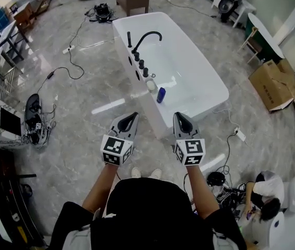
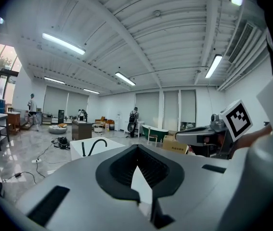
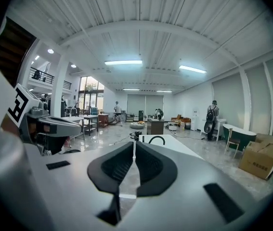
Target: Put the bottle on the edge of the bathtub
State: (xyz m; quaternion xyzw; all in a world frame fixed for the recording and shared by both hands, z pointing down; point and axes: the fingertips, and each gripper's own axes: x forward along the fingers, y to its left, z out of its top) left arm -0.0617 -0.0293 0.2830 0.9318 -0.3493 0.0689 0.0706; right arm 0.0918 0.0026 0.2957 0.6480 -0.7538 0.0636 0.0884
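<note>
Right gripper (image 3: 134,146): jaws are seen drawn together, with only a thin slit left between the dark pads; nothing is held. Left gripper (image 2: 137,148): the pads are seen meeting at the tip, closed on nothing; a pale wedge shows behind the tip, between the jaw bases.

In the head view both grippers are held side by side above the floor (image 1: 85,139), well apart from each other, tips pointed toward the bathtub (image 1: 209,95). A marker cube (image 1: 117,150) is carried at the rear of the left gripper and another cube (image 1: 190,151) at the rear of the right. Each gripper is seen at the margin of the other's view.

Bottle (image 1: 161,95): blue, upright, located at the near end of the bathtub's long rim, on the side with the black faucet (image 1: 146,37). It is just beside a small white round dish (image 1: 151,85). Whether it stands fully on the rim or just inside it cannot be told. The bottle is touched by neither gripper; both tips are short of the tub's near corner.

Further out: a row of dark knobs (image 1: 141,64) is noted along the rim between faucet and dish. A power strip (image 1: 240,135) and its cable lie on the floor right of the tub. A cardboard box (image 1: 272,85) is noted further right.
</note>
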